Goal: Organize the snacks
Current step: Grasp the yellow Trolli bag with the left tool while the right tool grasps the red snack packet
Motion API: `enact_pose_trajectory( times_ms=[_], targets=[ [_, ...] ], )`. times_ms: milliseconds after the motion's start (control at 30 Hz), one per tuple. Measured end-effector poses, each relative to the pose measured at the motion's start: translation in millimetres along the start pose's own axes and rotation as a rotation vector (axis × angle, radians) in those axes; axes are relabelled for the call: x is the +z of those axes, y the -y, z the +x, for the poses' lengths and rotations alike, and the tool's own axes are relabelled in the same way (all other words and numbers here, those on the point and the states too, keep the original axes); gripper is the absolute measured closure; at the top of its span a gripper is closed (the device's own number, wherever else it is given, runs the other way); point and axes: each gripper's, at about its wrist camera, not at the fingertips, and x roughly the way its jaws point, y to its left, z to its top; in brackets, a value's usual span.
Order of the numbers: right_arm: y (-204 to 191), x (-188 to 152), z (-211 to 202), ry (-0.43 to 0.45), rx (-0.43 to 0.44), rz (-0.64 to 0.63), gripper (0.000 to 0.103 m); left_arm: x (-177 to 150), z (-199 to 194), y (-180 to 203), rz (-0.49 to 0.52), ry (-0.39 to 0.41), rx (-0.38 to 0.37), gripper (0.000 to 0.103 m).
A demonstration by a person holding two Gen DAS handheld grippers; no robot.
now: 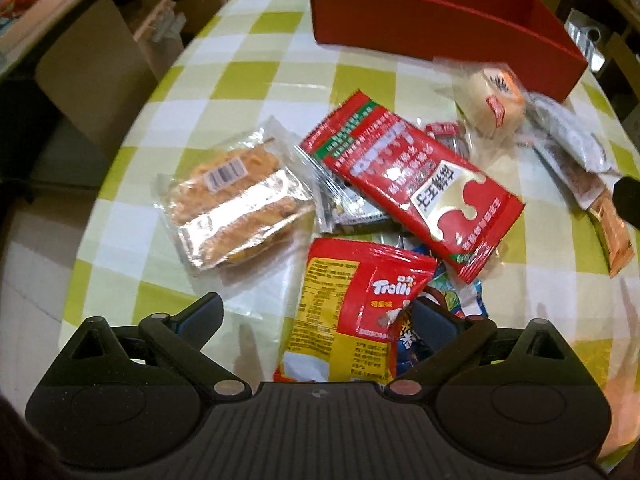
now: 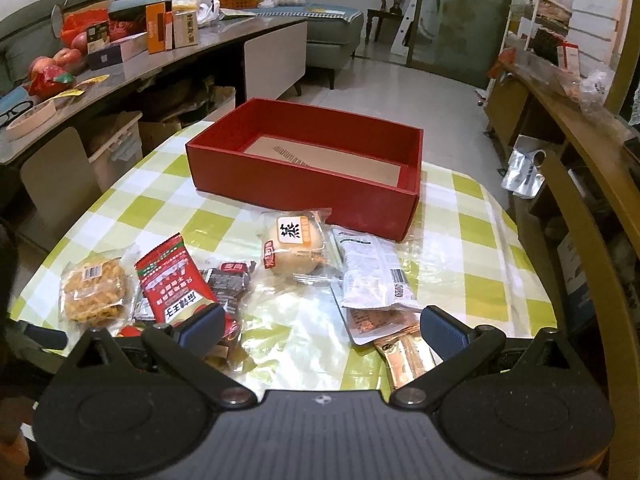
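Observation:
Snack packets lie scattered on a green-and-white checked table [image 2: 460, 248] in front of an open red box [image 2: 308, 168], which holds no snacks. My left gripper [image 1: 320, 316] is open, low over a red-and-yellow Trolli bag [image 1: 352, 312] that lies between its fingers. Beyond it lie a red packet [image 1: 416, 184], a clear-wrapped fried noodle cake [image 1: 236, 196] and a round bun [image 1: 492, 100]. My right gripper [image 2: 320, 324] is open and empty above the table, with the bun [image 2: 296, 248], a white pouch [image 2: 372, 272] and an orange bar [image 2: 408, 360] near it.
The red box [image 1: 436, 20] stands at the table's far side. A long counter [image 2: 120, 60] with boxes and fruit runs along the left. A wooden chair [image 2: 580, 216] stands by the table's right edge. Cardboard boxes [image 1: 92, 76] sit on the floor at left.

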Motion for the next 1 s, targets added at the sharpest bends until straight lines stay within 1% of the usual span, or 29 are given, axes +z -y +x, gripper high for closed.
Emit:
enact_pose_trajectory(
  times_ms=[100,200,333,433,467,500,533,567,600,700,867,933,1000],
  targets=[
    [-1,2,2,-0.007,0.011,-0.004,0.0,-2,5,3,0.014,-0.006,0.009,0.001],
    [-4,6,6,-0.014,0.021,-0.011,0.0,-1,7,-2,0.003,-0.012,-0.007,0.0],
    [-15,15,13,-0.025,0.054,-0.046,0.0,0,13,-15,-0.05,-0.051,-0.062,0.0],
    [-31,25,18,-0.017,0.08,-0.111,0.0,0,13,-24,-0.079,-0.075,-0.095,0.005],
    [-37,27,20,-0.011,0.082,-0.139,0.0,0,13,-27,-0.088,-0.08,-0.119,0.011],
    [-43,30,23,-0.008,0.084,-0.168,0.0,0,12,-29,-0.094,-0.083,-0.139,0.019],
    [-51,32,27,-0.008,0.092,-0.201,0.0,1,11,-31,-0.1,-0.085,-0.16,0.024],
    [-56,34,30,-0.013,0.099,-0.222,0.0,1,9,-33,-0.105,-0.086,-0.177,0.034],
    [-63,35,35,-0.025,0.108,-0.246,0.0,1,8,-34,-0.108,-0.088,-0.181,0.037],
    [-75,36,49,-0.062,0.141,-0.289,0.0,1,6,-39,-0.119,-0.089,-0.158,0.039],
    [-94,37,74,-0.129,0.176,-0.352,0.0,3,8,-50,-0.143,-0.103,-0.178,0.039],
    [-100,35,83,-0.148,0.185,-0.374,0.0,3,12,-55,-0.148,-0.117,-0.185,0.038],
    [-105,34,95,-0.173,0.175,-0.395,0.0,3,14,-58,-0.153,-0.12,-0.182,0.035]
  ],
)
